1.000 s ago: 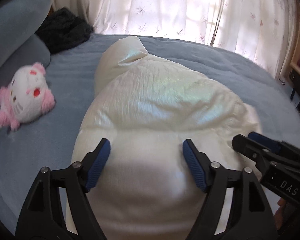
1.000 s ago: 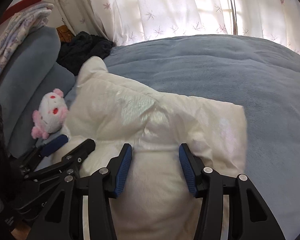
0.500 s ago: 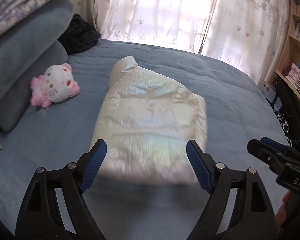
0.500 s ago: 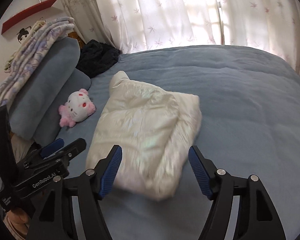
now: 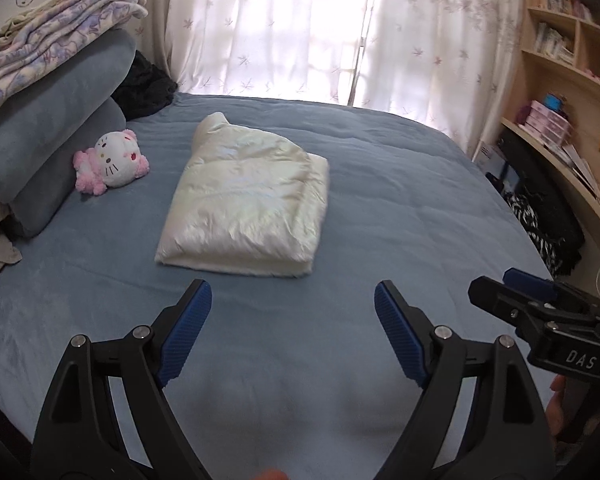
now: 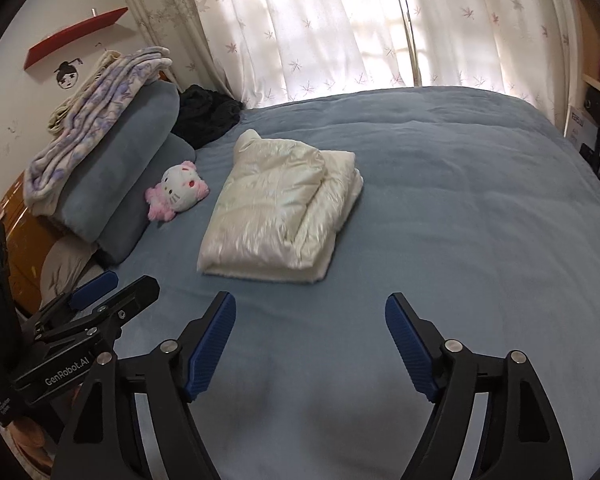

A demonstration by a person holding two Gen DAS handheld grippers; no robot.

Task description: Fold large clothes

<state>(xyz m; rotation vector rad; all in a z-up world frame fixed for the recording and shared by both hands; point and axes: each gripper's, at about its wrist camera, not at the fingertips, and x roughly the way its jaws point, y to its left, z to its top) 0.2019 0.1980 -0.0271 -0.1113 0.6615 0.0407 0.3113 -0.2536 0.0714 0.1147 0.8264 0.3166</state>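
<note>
A shiny cream padded jacket (image 5: 248,204) lies folded into a neat rectangle on the blue bed (image 5: 400,208); it also shows in the right wrist view (image 6: 280,216). My left gripper (image 5: 292,320) is open and empty, held above the bed well short of the jacket. My right gripper (image 6: 310,336) is open and empty too, also back from the jacket. Each gripper shows at the edge of the other's view: the right one (image 5: 512,292) and the left one (image 6: 112,292).
A pink and white plush toy (image 5: 110,162) lies left of the jacket beside grey pillows (image 5: 48,120) topped with folded blankets (image 5: 56,48). Dark clothing (image 5: 146,90) sits by the curtains. Shelves (image 5: 560,92) stand at the right of the bed.
Both grippers have pulled back and up from the jacket, which they hovered over a second ago. The folded jacket now lies alone on the bed, farther away in both views.
</note>
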